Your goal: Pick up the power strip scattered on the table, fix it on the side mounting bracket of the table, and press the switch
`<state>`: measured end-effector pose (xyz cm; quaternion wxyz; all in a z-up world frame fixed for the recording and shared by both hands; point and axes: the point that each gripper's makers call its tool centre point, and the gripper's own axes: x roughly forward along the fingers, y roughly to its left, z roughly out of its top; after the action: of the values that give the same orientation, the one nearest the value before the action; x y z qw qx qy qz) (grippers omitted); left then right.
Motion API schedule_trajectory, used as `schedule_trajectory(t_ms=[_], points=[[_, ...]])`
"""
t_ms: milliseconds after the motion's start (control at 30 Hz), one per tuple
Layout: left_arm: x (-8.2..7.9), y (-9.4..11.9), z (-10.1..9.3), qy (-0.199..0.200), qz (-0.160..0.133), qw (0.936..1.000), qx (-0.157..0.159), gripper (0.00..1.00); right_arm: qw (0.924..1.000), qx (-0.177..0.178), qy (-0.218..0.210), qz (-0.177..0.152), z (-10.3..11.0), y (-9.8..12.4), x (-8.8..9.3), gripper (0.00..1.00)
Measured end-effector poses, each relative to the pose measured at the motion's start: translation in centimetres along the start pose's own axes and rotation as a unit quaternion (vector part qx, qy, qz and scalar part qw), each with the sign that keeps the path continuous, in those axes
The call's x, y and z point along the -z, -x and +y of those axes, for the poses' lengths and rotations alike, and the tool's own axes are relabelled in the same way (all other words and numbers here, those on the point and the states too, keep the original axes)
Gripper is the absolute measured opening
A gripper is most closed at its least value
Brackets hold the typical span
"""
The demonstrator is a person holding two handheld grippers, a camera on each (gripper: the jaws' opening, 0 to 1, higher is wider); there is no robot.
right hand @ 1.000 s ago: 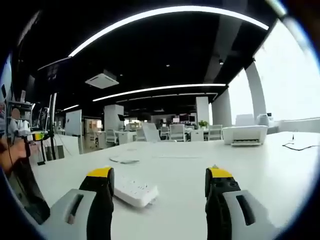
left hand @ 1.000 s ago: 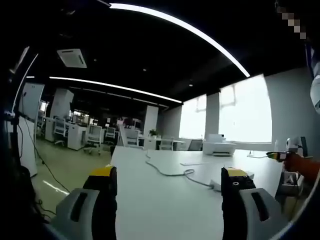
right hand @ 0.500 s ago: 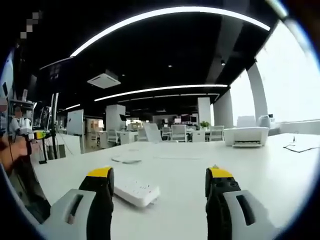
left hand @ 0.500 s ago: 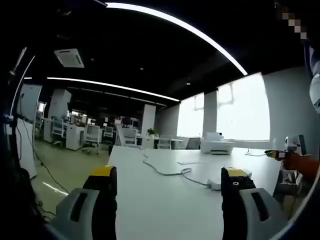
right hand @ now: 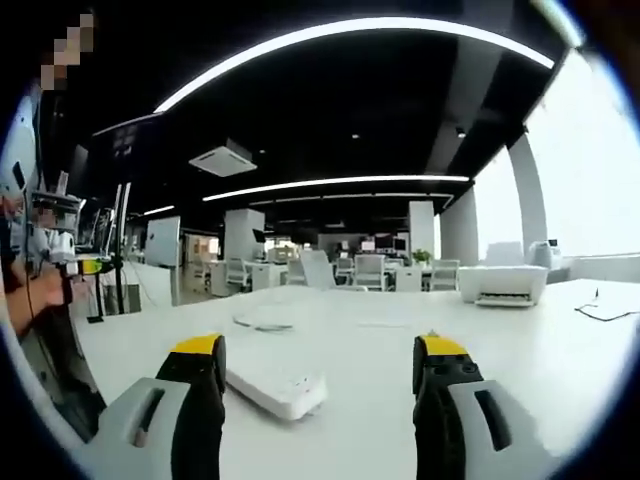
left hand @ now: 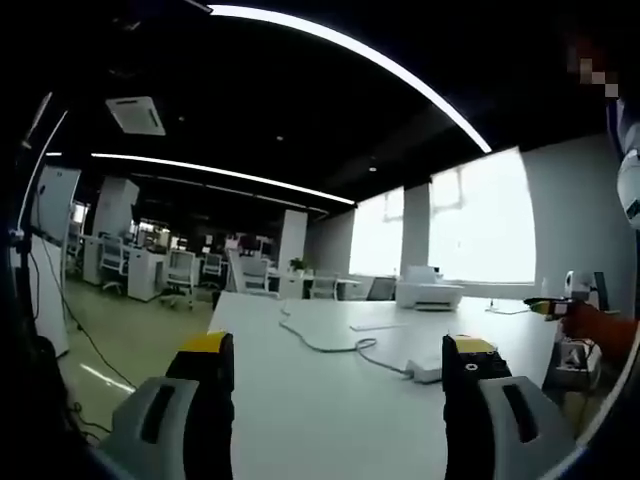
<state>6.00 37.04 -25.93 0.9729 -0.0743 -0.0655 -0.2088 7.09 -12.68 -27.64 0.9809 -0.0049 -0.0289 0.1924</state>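
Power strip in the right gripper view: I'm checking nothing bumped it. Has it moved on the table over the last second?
No. The power strip lies flat on the table, same spot relative to the coiled cable; just slight camera shift.

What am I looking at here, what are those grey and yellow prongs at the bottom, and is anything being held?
A person holds a two-jaw claw in each hand, and a fisheye camera rides on each one. The prongs are each claw's own jaws. In the left gripper view, the left claw stands open over a white table, where a white power strip lies with its cable trailing away. In the right gripper view, the right claw is open too, with the same power strip lying flat on the table between its jaws, not gripped. Nothing is held. A white printer sits further back, in a large office.
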Motion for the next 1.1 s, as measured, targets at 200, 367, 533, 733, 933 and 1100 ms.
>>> schedule_trajectory(t_ms=[200,367,533,733,933,1100], points=[[0.0,-0.1,-0.2,-0.003,0.001,1.0,0.004,0.89,0.9996,-0.025,0.015,0.006,0.8,-0.2,0.0,0.73],[0.3,-0.3,-0.3,-0.003,0.004,1.0,0.005,0.89,0.9985,-0.046,0.026,0.017,1.1,-0.6,0.2,0.73],[0.3,-0.3,-0.4,-0.002,0.003,1.0,0.005,0.89,0.9969,-0.066,0.035,0.024,1.3,-1.0,0.3,0.73],[0.5,-0.4,-0.5,-0.006,0.008,0.9999,0.007,0.89,0.9947,-0.091,0.038,0.028,1.4,-1.5,0.5,0.74],[0.8,-0.5,-0.6,-0.009,0.013,0.9998,0.01,0.89,0.9926,-0.109,0.039,0.034,1.4,-2.1,0.8,0.74],[1.3,-0.6,-0.4,-0.015,0.02,0.9997,0.005,0.89,0.9907,-0.122,0.043,0.04,1.5,-2.7,0.9,0.74]])
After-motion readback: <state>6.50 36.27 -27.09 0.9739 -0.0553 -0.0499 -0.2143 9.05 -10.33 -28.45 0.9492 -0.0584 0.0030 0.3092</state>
